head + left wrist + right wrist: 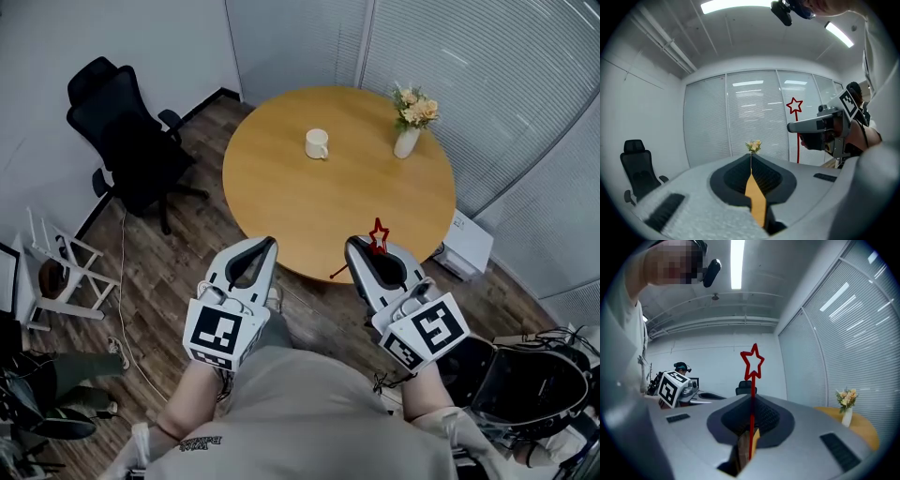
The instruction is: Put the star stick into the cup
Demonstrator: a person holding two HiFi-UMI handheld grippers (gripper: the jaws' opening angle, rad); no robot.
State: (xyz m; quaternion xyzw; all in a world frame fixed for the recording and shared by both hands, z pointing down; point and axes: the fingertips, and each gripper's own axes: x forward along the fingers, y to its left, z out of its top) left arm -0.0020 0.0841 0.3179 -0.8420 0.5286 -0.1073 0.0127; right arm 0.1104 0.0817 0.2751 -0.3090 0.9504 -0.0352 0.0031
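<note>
In the head view, the stick [378,236] is seen pinched by the right gripper [366,246] near the table [309,206] edge, well apart from the cup [317,143].

In the left gripper view, the left gripper [751,157] is pressed together, empty.

In the right gripper view, the shaft is clamped below the upright star. It is judged light, thin and apt to swivel, so a hold on the shaft suits.

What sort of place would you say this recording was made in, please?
Most likely a small office meeting room: a round wooden table stands in the middle, a black swivel chair is beside it, and blind-covered glass walls enclose the corner.
</note>
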